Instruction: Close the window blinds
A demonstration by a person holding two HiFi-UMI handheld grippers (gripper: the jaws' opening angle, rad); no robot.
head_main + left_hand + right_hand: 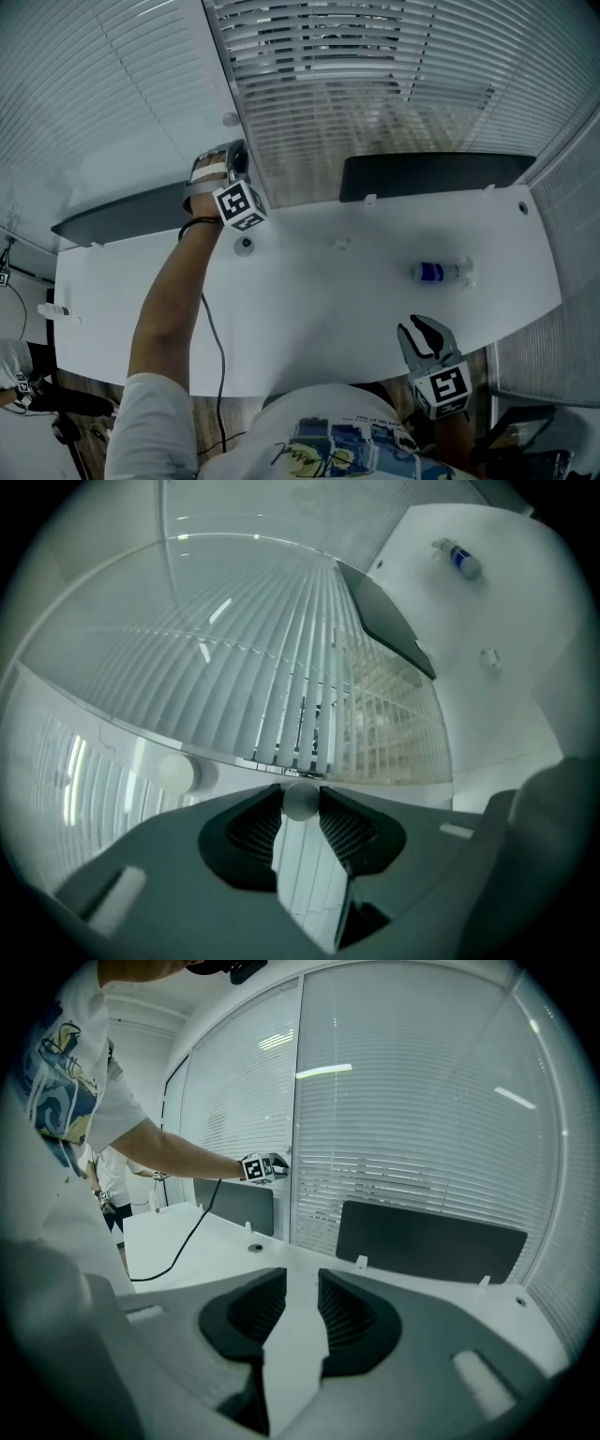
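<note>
Head view looks down on a long white desk [309,309] set against a glass wall fitted with white slatted window blinds [375,75]. On the middle pane the slats are tilted enough that dim shapes show through them. The person's bare left arm reaches across the desk and holds the left gripper [232,157] up at the upright frame between two panes. In the left gripper view its jaws are drawn in narrow, with a small round white knob [301,803] pinched between their tips. A second, similar knob [174,773] sits just beside it on the frame. The right gripper [424,330] hangs low over the near edge of the desk, well apart from the blinds, its jaws slightly apart with nothing between them. A clear plastic bottle with a blue label [439,272] lies on its side on the desk, and a black cable [221,347] trails over the near edge. Two dark panels [431,174] stand along the back of the desk.
</note>
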